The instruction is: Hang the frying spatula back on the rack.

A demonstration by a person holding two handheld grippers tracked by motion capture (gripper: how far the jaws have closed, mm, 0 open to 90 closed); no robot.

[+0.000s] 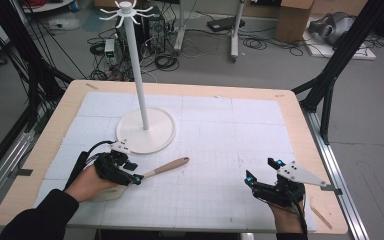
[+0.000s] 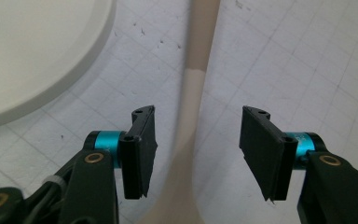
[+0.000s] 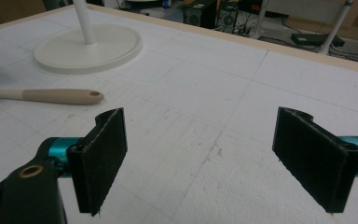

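nearest the person, the right gripper (image 1: pixel 260 171) rests on the white gridded mat (image 1: pixel 220 200) near the table's right front corner, its jaws spread wide with only bare mat between them, as the right gripper view confirms; the hand behind it is partly cut off by the bottom edge of the high view. a thin wooden stick (image 1: pixel 323 216) lies on the bare table edge just right of that hand, too small to name more closely. to the left, the left gripper (image 1: pixel 135 176) sits low over the mat with the dark-sleeved forearm coming in from the bottom corner. a wooden spoon (image 2: pixel 191 112) lies flat on the mat with its neck running between the left jaws; in the left gripper view the jaws stand about half open on either side of the neck, with a gap showing on each side, so the pads do not press on it. the spoon's pale bowl is mostly hidden under the hand and gripper in the high view, and its near end is cut off at the bottom of the left gripper view. the darker handle points away to the right, its far end pierced by a small hole. farther back stands a white hanging stand (image 1: pixel 145 131) on a round base just beyond the left gripper, its pole rising to hooked arms at the top.
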